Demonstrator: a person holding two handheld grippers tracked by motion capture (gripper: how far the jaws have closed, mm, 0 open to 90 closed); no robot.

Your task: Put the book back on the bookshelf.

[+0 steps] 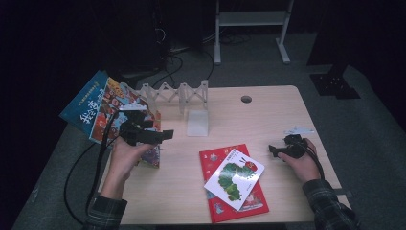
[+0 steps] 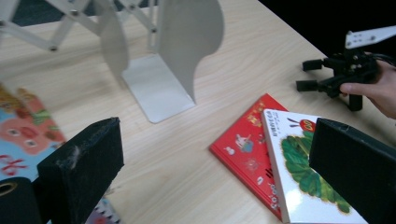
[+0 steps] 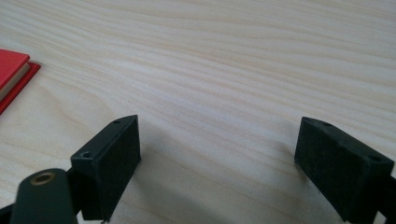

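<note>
The person's left hand (image 1: 125, 155) is lifting the left black two-jaw gripper (image 1: 160, 135) above the table's left side, forearm in a plaid sleeve (image 1: 106, 211) rising from the bottom edge, jaws pointing right toward the table's middle. In the left gripper view its jaws are standing wide apart with nothing between them. The right hand (image 1: 302, 163) is resting low on the pale wooden table (image 1: 268, 115) near the right edge, holding the right black gripper (image 1: 274, 151) with its jaws pointing left; in the right gripper view those jaws are also spread apart, hovering just over bare wood grain, empty.

A red hardcover picture book (image 1: 239, 203) is lying flat near the front centre, between the two grippers, and a smaller white board book with a green caterpillar on its cover (image 1: 234, 178) is lying tilted on top of it. Both are sitting apart from either gripper; the right gripper's view is catching the red book's corner (image 3: 11, 70) at its left edge.

A white metal L-shaped bookend (image 2: 173, 60) is standing upright behind the books, with a white folding lattice rack (image 1: 174, 93) just behind it. Colourful illustrated books (image 1: 98, 108) are lying at the table's left edge, overhanging it, under and behind the left gripper.
</note>
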